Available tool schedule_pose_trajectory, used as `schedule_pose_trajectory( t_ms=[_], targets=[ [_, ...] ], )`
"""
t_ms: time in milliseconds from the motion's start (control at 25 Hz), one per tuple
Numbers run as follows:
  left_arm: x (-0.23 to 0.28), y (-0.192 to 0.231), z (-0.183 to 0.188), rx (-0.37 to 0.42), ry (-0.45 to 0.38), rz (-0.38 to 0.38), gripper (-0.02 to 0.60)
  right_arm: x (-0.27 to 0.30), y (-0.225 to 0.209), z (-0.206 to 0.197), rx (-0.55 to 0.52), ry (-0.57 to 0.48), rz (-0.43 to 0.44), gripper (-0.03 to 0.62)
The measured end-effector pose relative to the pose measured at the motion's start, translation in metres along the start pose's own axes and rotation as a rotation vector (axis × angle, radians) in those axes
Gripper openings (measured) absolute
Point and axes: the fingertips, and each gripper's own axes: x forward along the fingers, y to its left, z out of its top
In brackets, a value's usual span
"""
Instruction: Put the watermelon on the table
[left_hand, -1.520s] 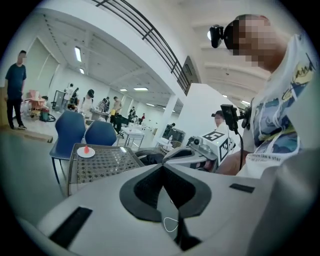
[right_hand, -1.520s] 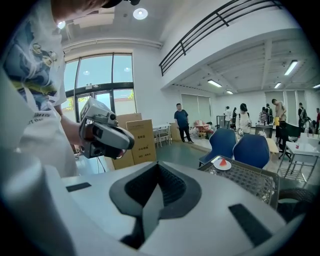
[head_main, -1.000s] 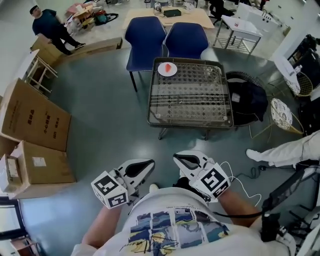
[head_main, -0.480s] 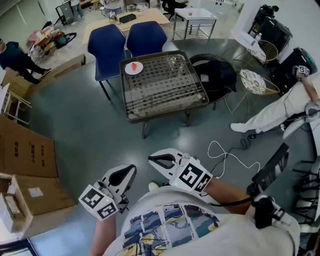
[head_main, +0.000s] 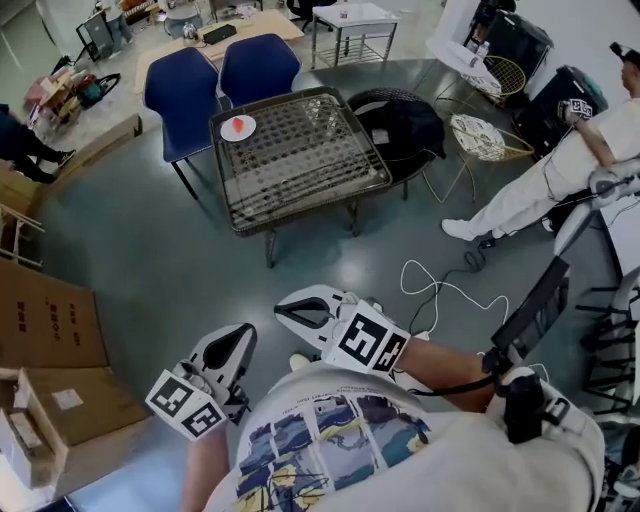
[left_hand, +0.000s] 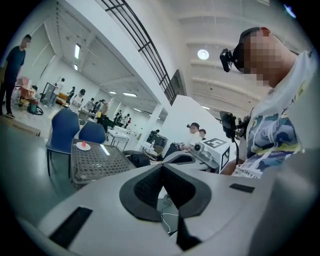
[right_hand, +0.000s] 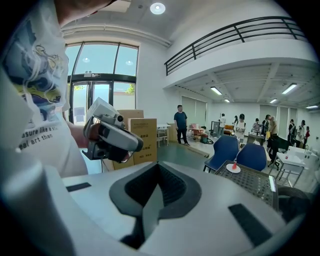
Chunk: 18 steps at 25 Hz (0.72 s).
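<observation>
A red watermelon slice lies on a small white plate at the far left corner of the mesh-topped table. The table stands well ahead of me across grey floor. Both grippers are held close to my body, far from the table. My left gripper is shut with nothing in it. My right gripper is shut and empty too. The left gripper view shows its own jaws closed, with the slice far off. From the right gripper, the slice is small on the table.
Two blue chairs stand behind the table. A black bag rests on a round seat to its right. A white cable trails on the floor. Cardboard boxes are at the left, and a seated person is at the right.
The head view has swung, so the table now sits further left and higher in the picture. Both grippers stay shut near my body and have shifted slightly left.
</observation>
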Motion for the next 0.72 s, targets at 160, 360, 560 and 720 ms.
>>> schedule_pose_trajectory(
  t_ms=[160, 360, 560, 720],
  targets=[
    [0.0, 0.001, -0.003, 0.003, 0.011, -0.007, 0.009, 0.002, 0.0, 0.0, 0.002, 0.006, -0.004, 0.009],
    [-0.009, 0.002, -0.002, 0.001, 0.008, 0.0, 0.009, 0.007, 0.006, 0.005, 0.0, 0.011, 0.0, 0.009],
    [-0.021, 0.005, 0.0, 0.003, 0.003, 0.004, 0.009, 0.014, 0.014, 0.011, -0.015, 0.021, 0.005, 0.009],
    [-0.024, 0.008, -0.002, 0.0, 0.004, 0.01, 0.009, 0.016, 0.014, 0.013, -0.03, 0.039, 0.004, 0.009]
  ],
)
